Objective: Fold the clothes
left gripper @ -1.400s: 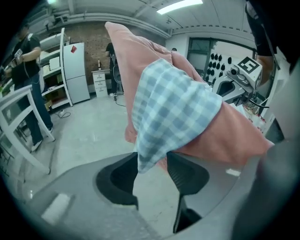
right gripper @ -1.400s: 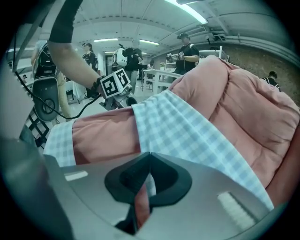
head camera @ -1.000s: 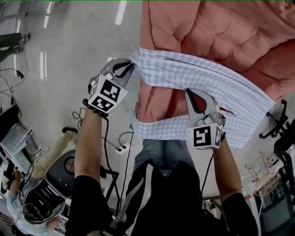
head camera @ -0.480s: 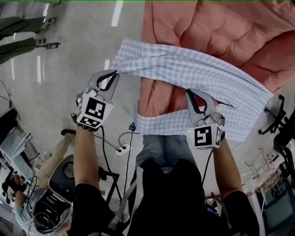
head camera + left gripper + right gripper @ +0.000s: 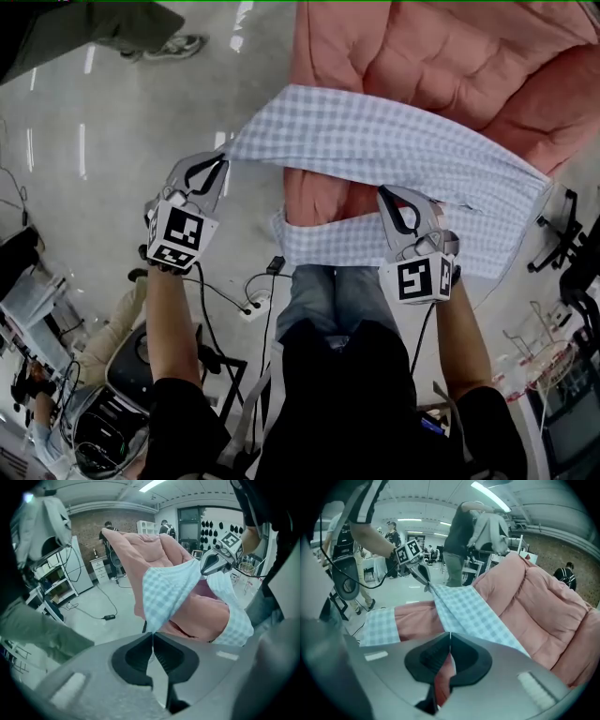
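Observation:
A light blue checked shirt (image 5: 394,150) hangs stretched in the air between my two grippers, in front of a pink quilt (image 5: 450,56). My left gripper (image 5: 221,161) is shut on the shirt's left corner, out over the floor. My right gripper (image 5: 387,193) is shut on the shirt's upper edge near the middle, and a lower fold (image 5: 328,248) droops under it. In the left gripper view the cloth (image 5: 164,592) runs from the closed jaws toward the right gripper (image 5: 218,557). In the right gripper view the shirt (image 5: 464,606) leads away to the left gripper (image 5: 417,569).
Below lies a shiny grey floor with cables and a power strip (image 5: 251,307). A seated person (image 5: 103,328) is at the lower left. Someone's shoe (image 5: 178,45) shows at the top. A black stand (image 5: 561,234) and a wire rack (image 5: 544,366) are at the right.
My left gripper has moved left and outward with the shirt corner, spreading the cloth wider. The right gripper has hardly shifted. A person's leg has entered at the top left.

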The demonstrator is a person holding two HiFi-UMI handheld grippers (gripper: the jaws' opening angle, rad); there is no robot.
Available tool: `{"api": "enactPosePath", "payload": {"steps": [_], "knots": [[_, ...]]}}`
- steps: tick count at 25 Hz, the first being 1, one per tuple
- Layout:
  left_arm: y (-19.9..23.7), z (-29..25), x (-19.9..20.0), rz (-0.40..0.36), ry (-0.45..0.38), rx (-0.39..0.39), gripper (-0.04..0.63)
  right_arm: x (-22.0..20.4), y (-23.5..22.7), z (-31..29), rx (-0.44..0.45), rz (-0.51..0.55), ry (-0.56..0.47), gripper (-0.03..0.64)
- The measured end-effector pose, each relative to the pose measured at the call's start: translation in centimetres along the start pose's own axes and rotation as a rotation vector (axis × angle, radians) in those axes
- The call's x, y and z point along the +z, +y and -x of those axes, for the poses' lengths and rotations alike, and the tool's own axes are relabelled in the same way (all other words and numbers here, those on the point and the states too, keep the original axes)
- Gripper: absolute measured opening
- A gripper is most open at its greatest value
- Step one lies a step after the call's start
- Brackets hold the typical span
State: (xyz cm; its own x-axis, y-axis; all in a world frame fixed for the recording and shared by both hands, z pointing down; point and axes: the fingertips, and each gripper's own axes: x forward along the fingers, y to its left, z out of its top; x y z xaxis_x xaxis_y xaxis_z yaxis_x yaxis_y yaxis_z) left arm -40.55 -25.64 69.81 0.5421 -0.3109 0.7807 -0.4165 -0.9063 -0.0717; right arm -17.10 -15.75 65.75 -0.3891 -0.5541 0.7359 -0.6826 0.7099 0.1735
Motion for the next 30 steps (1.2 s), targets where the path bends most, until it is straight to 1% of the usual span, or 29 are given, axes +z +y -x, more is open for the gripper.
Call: {"api": "enactPosePath", "payload": {"steps": [3, 5, 6, 8, 12, 16, 19, 23, 26, 28, 30], "knots": [[0.2, 0.4, -0.1, 0.03, 0.001, -0.024, 0.02, 0.1, 0.2, 0.1, 0.016, 0.001, -0.009, 0.021], [-0.3, -0.3, -0.4, 0.027, 0.02, -0.057, 0.028, -0.2, 0.3, 0.1, 0.033, -0.002, -0.005, 0.063], [-0.7, -0.6, -0.4, 0.025, 0.025, -0.073, 0.04, -0.3, 0.2, 0.1, 0.037, -0.001, -0.004, 0.083], [-1.2, -1.2, 0.0, 0.031, 0.021, -0.094, 0.073, -0.2, -0.5, 0.1, 0.031, 0.002, -0.009, 0.084], [-1.0, -1.8, 1.4, 0.044, 0.007, -0.087, 0.098, 0.2, -2.4, 0.1, 0.017, 0.001, -0.021, 0.084], [-0.1, -2.7, 2.9, 0.061, -0.025, -0.079, 0.098, 0.5, -4.3, -0.3, 0.008, 0.0, -0.026, 0.084], [1.0, -4.2, 4.4, 0.051, -0.046, -0.08, 0.098, 0.8, -5.6, -1.1, 0.002, 0.006, -0.026, 0.084], [2.3, -6.6, 6.6, -0.006, -0.056, -0.11, 0.098, 2.0, -7.8, -1.9, -0.002, 0.035, -0.048, 0.084], [3.2, -8.7, 8.2, -0.098, -0.04, -0.161, 0.126, 2.6, -9.2, -1.8, -0.01, 0.031, -0.069, 0.084], [3.6, -10.1, 8.9, -0.17, -0.01, -0.212, 0.15, 2.2, -9.8, -1.8, -0.01, 0.012, -0.058, 0.084], [3.8, -11.2, 9.8, -0.226, 0.01, -0.256, 0.154, 1.4, -10.5, -1.7, -0.01, -0.007, -0.041, 0.084]]}}
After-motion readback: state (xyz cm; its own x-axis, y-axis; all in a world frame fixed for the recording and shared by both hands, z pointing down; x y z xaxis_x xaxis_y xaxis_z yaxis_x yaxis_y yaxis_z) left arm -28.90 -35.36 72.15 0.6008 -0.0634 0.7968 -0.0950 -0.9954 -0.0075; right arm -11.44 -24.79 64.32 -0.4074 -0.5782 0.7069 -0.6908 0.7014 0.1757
